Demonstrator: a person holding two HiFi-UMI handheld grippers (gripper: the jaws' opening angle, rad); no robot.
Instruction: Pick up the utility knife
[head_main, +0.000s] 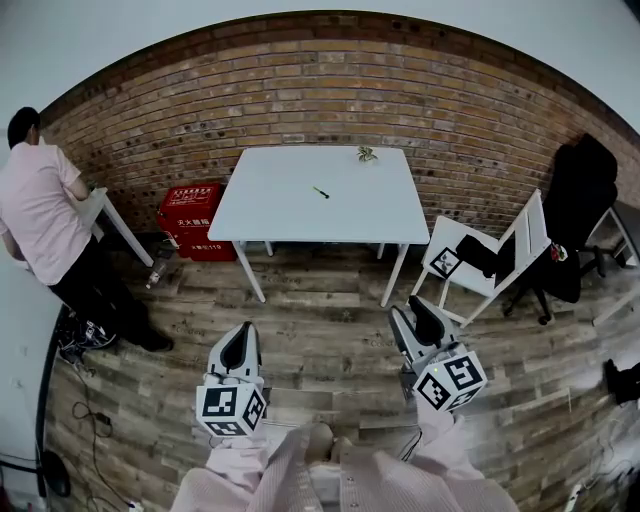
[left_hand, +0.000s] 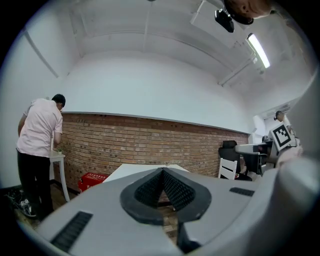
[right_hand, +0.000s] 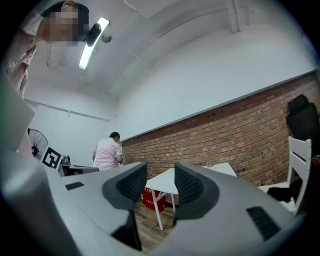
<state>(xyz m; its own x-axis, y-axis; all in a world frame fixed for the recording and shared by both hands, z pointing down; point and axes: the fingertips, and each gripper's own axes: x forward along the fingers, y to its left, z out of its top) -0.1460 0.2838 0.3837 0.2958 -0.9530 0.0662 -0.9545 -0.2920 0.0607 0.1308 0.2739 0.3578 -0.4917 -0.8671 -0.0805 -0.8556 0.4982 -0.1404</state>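
The utility knife (head_main: 321, 192) is a small dark object lying near the middle of the white table (head_main: 290, 215), far ahead of both grippers. My left gripper (head_main: 238, 336) hangs low over the wooden floor, well short of the table; in the left gripper view its jaws (left_hand: 161, 173) meet at the tips, shut on nothing. My right gripper (head_main: 419, 316) hangs beside it at the right. The right gripper view shows the right gripper (right_hand: 160, 173) open, a clear gap between the pads and nothing in it. The white table (right_hand: 192, 180) stands beyond.
A small pale-green object (head_main: 366, 153) sits at the table's far edge. A person in a pink shirt (head_main: 40, 215) stands at a side table on the left. A red box (head_main: 192, 220) lies by the brick wall. A white chair (head_main: 490, 262) and a black office chair (head_main: 580, 215) stand at the right.
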